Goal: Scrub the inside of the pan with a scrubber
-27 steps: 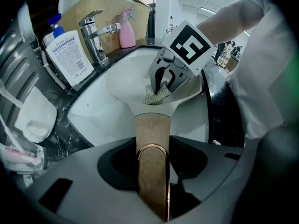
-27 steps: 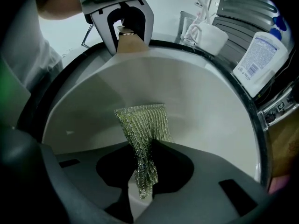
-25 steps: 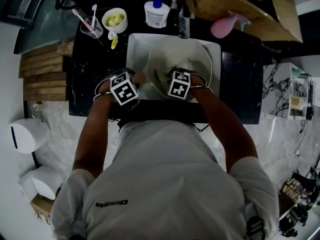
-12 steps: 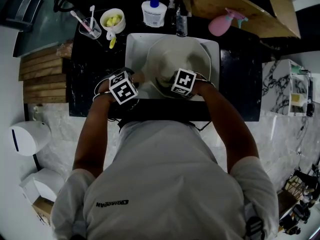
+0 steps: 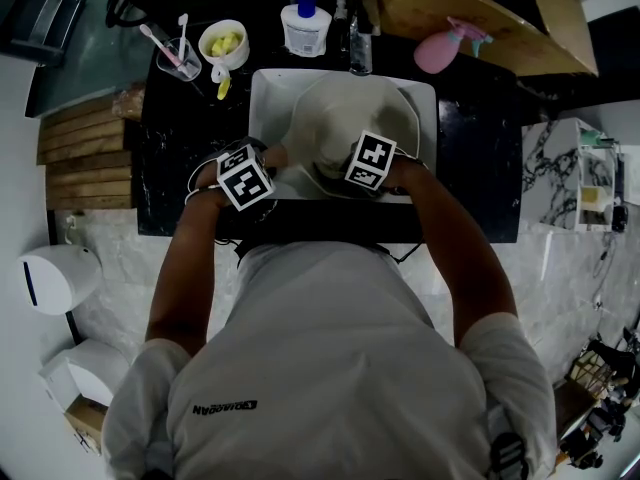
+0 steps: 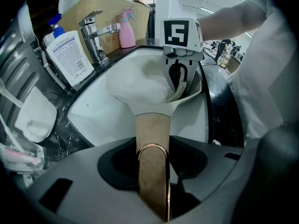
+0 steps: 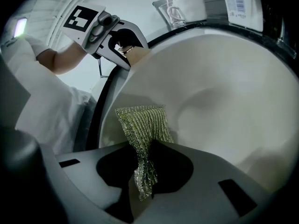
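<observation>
The left gripper (image 6: 152, 150) is clamped on the round white pan's (image 6: 140, 85) wooden handle (image 6: 152, 125), and the right gripper (image 7: 142, 181) pinches a greenish mesh scrubber (image 7: 142, 125) against the pan's inner wall.

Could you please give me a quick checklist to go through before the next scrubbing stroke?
1. Left gripper shut on the wooden handle: ok.
2. Right gripper pinching the scrubber: ok.
3. Scrubber lying against the inner wall of the pan: ok.
4. Pan held over the sink: ok.
5. Tap not running: ok, no stream visible.
6. Dirt left inside the pan: cannot tell.
</observation>
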A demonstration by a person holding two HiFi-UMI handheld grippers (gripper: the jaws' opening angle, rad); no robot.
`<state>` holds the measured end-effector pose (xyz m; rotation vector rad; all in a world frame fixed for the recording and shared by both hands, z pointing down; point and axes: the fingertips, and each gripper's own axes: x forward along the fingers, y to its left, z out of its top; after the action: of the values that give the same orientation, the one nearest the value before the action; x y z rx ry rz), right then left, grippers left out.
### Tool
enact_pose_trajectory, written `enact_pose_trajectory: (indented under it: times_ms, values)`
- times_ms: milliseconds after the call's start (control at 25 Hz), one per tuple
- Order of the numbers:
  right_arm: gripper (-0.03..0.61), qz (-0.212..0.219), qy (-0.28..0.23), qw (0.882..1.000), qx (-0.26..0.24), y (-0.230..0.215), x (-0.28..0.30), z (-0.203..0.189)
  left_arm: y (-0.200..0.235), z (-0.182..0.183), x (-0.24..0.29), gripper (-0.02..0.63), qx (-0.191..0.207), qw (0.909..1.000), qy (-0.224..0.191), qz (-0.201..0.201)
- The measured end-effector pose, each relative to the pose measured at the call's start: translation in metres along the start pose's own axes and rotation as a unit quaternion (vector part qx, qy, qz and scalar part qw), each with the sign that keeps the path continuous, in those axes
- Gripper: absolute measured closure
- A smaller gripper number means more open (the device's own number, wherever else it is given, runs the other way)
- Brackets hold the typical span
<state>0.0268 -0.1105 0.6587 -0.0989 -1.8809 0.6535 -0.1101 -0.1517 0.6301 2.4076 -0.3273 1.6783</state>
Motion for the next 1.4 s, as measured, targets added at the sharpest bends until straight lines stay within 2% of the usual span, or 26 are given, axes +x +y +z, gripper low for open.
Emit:
enact_pose_trajectory:
  times_ms: [160,320,440,520,600,680,800,920,1080,1200,1280,1400]
  values:
    - [0.48,-0.009,-0.011,1.0,-0.008,0.001,-0.007,0.003,0.0,0.0,0.001,0.422,0.0,1.0,0.0,0.0]
    - [0.482,-0.037,-0.051,0.998,-0.013,-0.008,-0.025,0.015,0.0,0.001,0.001,0.423,0.0,1.0,-0.001,-0.001]
    - [0.483,-0.06,-0.09,0.994,0.002,-0.023,-0.038,0.022,0.0,0.0,0.0,0.423,-0.001,1.0,-0.001,-0.002]
    - [0.483,-0.09,-0.11,0.99,0.017,-0.041,-0.049,0.023,0.0,0.0,0.0,0.423,-0.001,1.0,0.0,-0.002]
    - [0.483,-0.142,-0.111,0.983,0.016,-0.061,-0.062,0.021,0.0,0.0,0.0,0.423,-0.001,1.0,0.0,-0.002]
    - [0.485,-0.217,-0.085,0.972,-0.017,-0.081,-0.075,0.018,0.0,0.0,0.0,0.423,-0.001,1.0,0.001,-0.002]
    - [0.487,-0.328,-0.019,0.939,-0.101,-0.106,-0.088,0.019,0.0,0.0,0.0,0.423,-0.002,1.0,0.002,-0.002]
    - [0.488,-0.39,0.018,0.909,-0.148,-0.128,-0.089,0.023,-0.001,0.0,0.001,0.425,-0.003,1.0,0.002,-0.005]
    - [0.489,-0.432,0.037,0.884,-0.175,-0.143,-0.09,0.033,-0.001,0.0,0.001,0.425,-0.004,1.0,0.003,-0.006]
    - [0.489,-0.445,0.065,0.87,-0.202,-0.151,-0.081,0.035,-0.001,-0.001,0.001,0.425,-0.004,1.0,0.003,-0.007]
    - [0.489,-0.44,0.085,0.869,-0.208,-0.157,-0.071,0.031,-0.001,-0.001,0.001,0.425,-0.005,0.9999,0.004,-0.008]
    - [0.488,-0.429,0.098,0.876,-0.197,-0.166,-0.062,0.021,-0.002,-0.001,0.001,0.425,-0.007,0.9999,0.004,-0.01]
